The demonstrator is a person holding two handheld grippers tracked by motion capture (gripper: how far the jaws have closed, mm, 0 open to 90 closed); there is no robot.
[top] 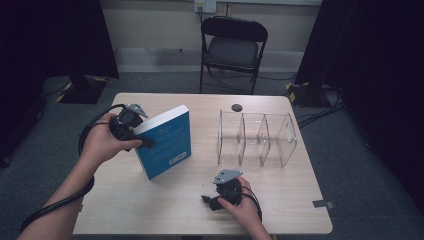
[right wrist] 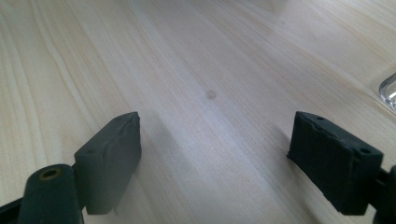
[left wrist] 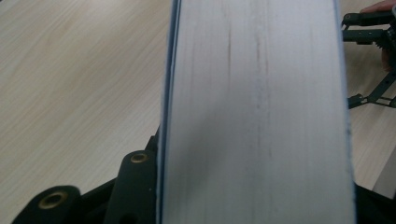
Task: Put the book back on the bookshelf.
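A blue book (top: 165,142) with a white label stands tilted on the left half of the wooden table (top: 200,210). My left gripper (top: 143,139) clamps it from the left, shut across its thickness. In the left gripper view the white page edge of the book (left wrist: 257,116) runs up between the jaws, and one black finger (left wrist: 133,186) lies against the cover. My right gripper (top: 210,202) rests low near the table's front edge, apart from the book. Its pads (right wrist: 109,158) stand wide apart over bare wood, so the right gripper (right wrist: 217,163) is open and holds nothing.
A clear plastic organiser (top: 257,137) with three upright slots stands on the right half of the table. A small dark round object (top: 236,107) lies near the far edge. A black folding chair (top: 232,45) stands behind the table.
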